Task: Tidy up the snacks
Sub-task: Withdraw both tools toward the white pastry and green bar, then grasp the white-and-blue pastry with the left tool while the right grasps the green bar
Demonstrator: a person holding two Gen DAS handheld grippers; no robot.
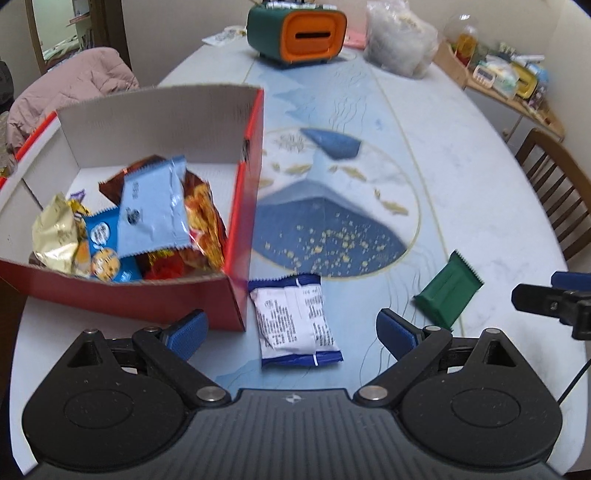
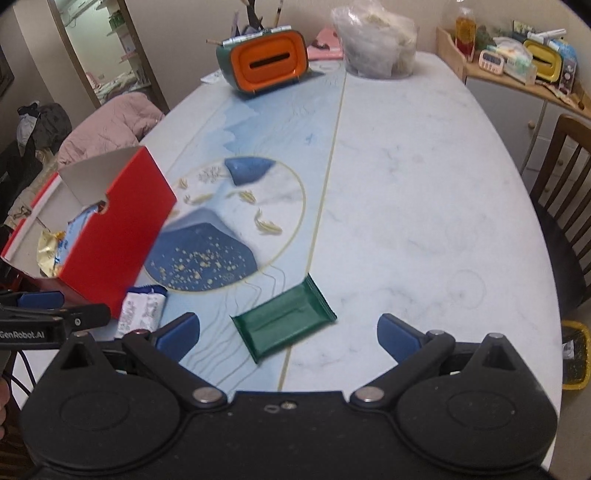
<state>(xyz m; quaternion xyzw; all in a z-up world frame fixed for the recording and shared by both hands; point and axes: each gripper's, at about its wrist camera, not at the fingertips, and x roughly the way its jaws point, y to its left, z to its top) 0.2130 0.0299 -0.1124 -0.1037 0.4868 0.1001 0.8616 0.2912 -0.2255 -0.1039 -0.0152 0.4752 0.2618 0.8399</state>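
Note:
A red cardboard box sits at the left of the table, holding several snack packets, with a light blue packet on top. A white-and-blue packet lies on the table beside the box, just ahead of my open, empty left gripper. A green packet lies to its right. In the right wrist view the green packet lies between the fingers of my open, empty right gripper. The box and white packet are at its left.
A green-and-orange tissue holder and a clear plastic bag stand at the table's far end. A wooden chair is at the right edge. A pink jacket lies on a seat at the left. A cluttered shelf is at the back right.

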